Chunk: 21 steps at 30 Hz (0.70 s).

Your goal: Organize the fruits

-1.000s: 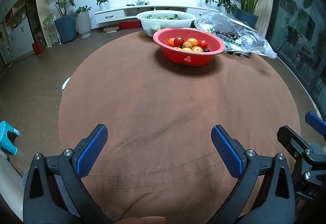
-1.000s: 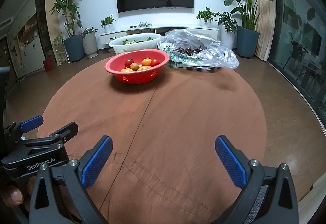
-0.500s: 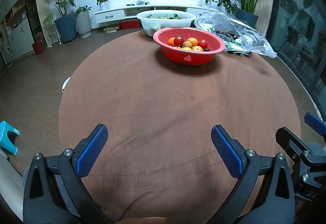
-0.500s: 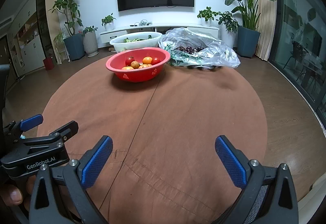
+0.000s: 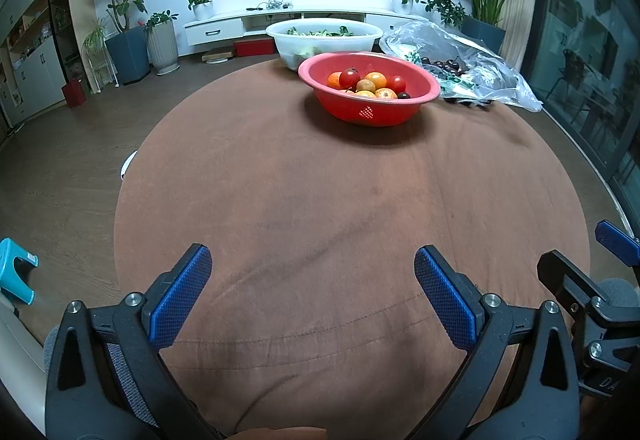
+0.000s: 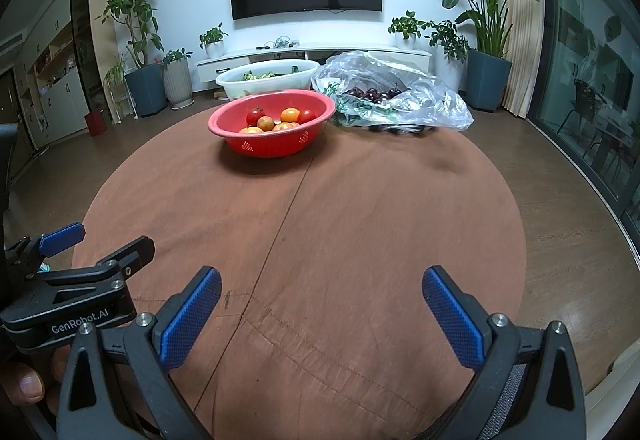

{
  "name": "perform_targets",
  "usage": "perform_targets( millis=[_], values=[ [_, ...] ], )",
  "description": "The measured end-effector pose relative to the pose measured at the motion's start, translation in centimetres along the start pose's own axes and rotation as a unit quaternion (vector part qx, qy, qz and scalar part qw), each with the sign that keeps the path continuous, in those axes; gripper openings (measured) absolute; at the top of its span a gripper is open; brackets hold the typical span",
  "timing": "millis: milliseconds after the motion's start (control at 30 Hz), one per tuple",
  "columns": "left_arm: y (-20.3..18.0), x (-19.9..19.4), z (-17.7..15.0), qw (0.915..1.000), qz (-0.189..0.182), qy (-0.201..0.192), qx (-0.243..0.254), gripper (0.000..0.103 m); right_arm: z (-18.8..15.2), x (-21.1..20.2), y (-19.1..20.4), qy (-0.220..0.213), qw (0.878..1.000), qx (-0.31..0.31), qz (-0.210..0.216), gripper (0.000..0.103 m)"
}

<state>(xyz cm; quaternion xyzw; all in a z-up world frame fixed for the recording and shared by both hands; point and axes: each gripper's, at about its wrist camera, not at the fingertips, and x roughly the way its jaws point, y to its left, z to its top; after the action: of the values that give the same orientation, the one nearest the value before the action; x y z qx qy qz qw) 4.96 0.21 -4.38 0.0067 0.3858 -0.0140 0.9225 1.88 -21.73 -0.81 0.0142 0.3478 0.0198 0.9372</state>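
Note:
A red bowl [image 5: 424, 96] [image 6: 248, 110] holding several tomatoes and orange fruits [image 5: 376, 80] [image 6: 290, 115] stands at the far side of the round brown-clothed table [image 5: 320, 208] [image 6: 340, 220]. To its right lies a clear plastic bag [image 5: 488, 68] [image 6: 424, 100] with dark cherries inside. My left gripper [image 5: 313, 260] hovers open over the table's near edge, nothing between its fingers. My right gripper [image 6: 321, 280] is likewise open and empty, to the right of the left one, whose body shows at the left edge of the right wrist view.
A white basin of greens [image 5: 360, 36] [image 6: 232, 82] stands behind the red bowl. Beyond the table are a TV wall, a low white cabinet, potted plants [image 6: 136, 40] and a glass door on the right. A small teal stool [image 5: 16, 268] sits on the floor at left.
Both grippers have shifted only slightly; the right wrist view has crept a little forward and up. Nothing was picked up or released.

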Motion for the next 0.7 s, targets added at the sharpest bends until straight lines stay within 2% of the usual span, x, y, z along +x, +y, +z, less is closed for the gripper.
perform_targets(
  millis=[700],
  values=[
    [0.02,0.11,-0.20,1.0000,0.000,0.001,-0.001,0.103,0.10,-0.10,0.05,0.001,1.000,0.000,0.000,0.103]
  ],
)
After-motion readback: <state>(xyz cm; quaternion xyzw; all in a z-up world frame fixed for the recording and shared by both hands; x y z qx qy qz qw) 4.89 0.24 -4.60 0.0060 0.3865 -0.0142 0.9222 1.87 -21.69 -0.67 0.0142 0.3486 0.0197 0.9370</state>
